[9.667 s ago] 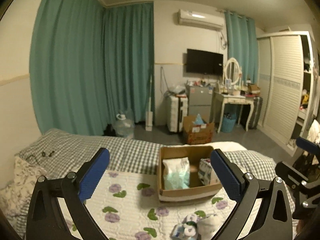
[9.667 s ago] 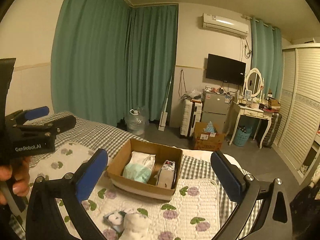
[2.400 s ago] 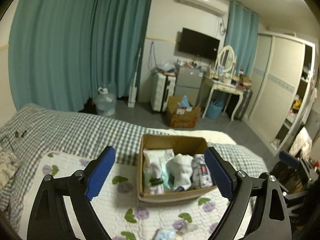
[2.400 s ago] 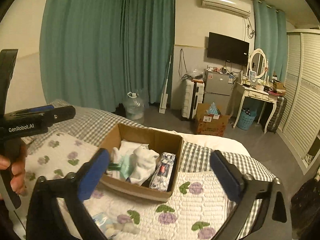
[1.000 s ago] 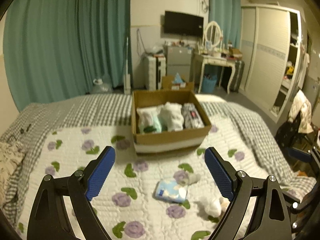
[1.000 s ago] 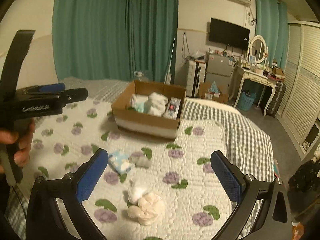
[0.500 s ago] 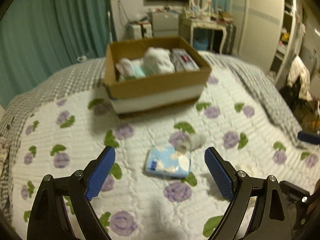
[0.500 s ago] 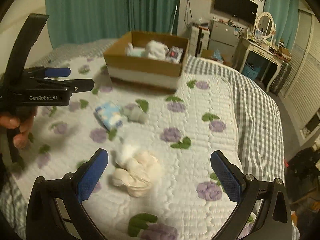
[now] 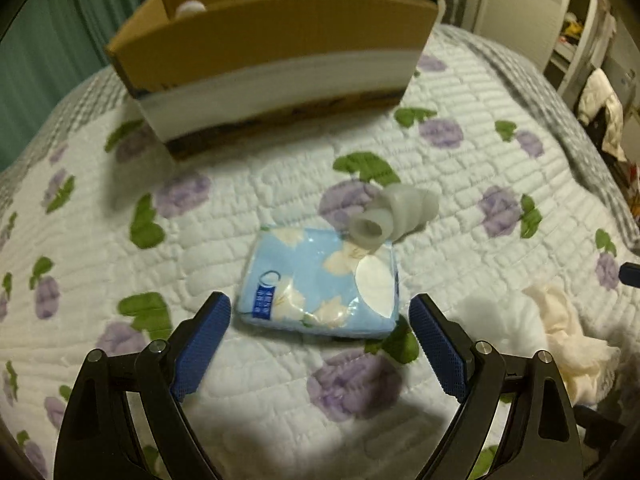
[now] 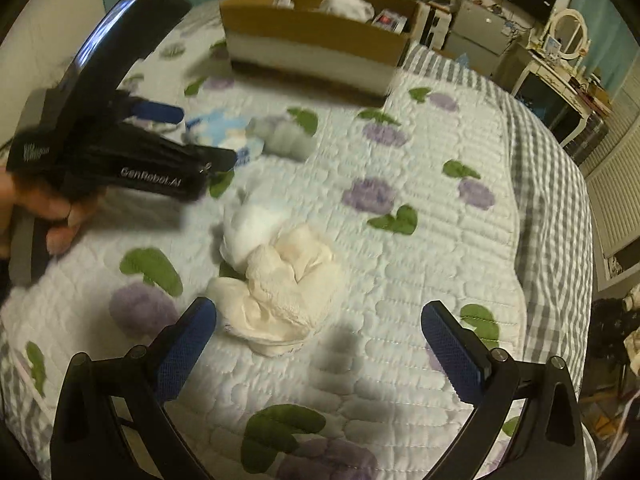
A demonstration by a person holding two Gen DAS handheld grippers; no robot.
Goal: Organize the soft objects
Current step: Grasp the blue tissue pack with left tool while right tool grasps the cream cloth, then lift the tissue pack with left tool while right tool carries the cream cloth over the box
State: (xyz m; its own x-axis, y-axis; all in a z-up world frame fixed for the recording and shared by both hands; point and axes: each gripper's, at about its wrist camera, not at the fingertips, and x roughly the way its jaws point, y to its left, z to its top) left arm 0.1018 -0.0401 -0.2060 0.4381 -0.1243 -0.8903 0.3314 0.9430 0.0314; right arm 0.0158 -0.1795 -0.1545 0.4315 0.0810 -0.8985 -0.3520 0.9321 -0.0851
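Observation:
A light blue tissue pack (image 9: 320, 284) lies on the flowered quilt, and my left gripper (image 9: 320, 320) is open just in front of it, one finger on each side. A rolled grey sock (image 9: 396, 214) rests against the pack's far corner. A white and cream cloth bundle (image 10: 280, 272) lies on the quilt, and my right gripper (image 10: 316, 328) is open just before it. The bundle also shows in the left wrist view (image 9: 560, 328). The cardboard box (image 9: 280, 52) behind holds several soft things. The left gripper also shows in the right wrist view (image 10: 180, 136).
The quilt (image 10: 420, 240) covers a bed with a checked blanket (image 10: 552, 168) on its right side. The box (image 10: 316, 36) stands at the far end. Past the bed are a dressing table (image 10: 560, 52) and teal curtains.
Both grippers have dropped low toward the quilt. The left one has closed in on the tissue pack and the right one on the cloth bundle. Both stay open.

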